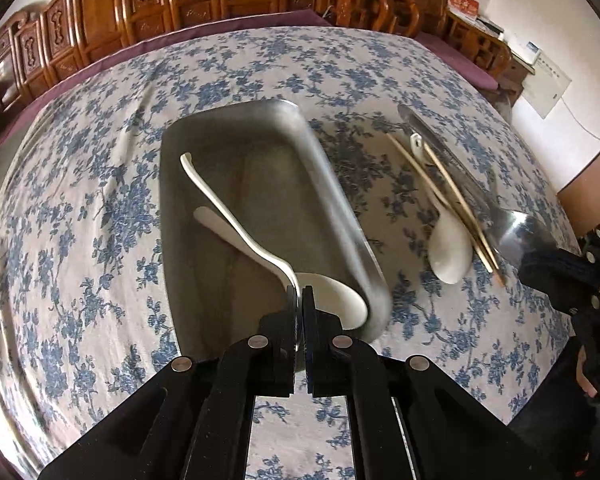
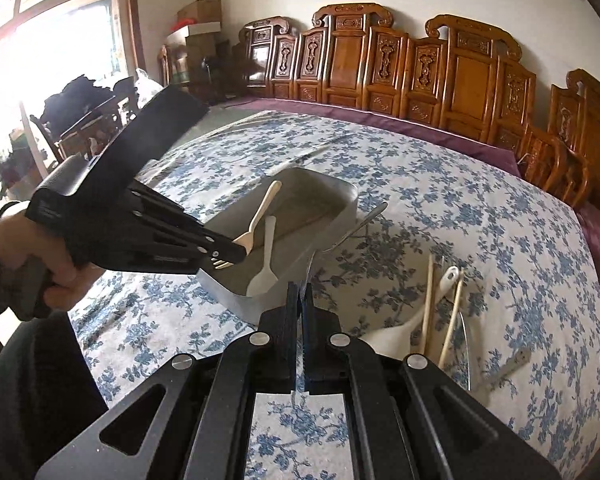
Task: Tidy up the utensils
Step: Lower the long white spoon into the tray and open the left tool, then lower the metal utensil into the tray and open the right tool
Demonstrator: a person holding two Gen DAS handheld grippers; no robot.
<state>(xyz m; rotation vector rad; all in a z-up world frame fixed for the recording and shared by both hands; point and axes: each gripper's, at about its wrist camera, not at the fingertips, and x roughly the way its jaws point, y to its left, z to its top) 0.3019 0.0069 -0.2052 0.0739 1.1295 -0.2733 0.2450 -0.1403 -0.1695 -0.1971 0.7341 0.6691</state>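
The left hand-held gripper [image 1: 299, 294] is pinched shut on a white spoon [image 1: 260, 240] over the metal tray [image 1: 332, 184] (1 spoon already inside). The right hand-held gripper [image 2: 299, 290] clamps a steel spoon [image 2: 356, 224]; both could slip, clattering onto the tabletop [image 1: 100, 220].

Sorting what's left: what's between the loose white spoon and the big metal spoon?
Two chopsticks, overlapping the white spoon; the left wrist view shows it.
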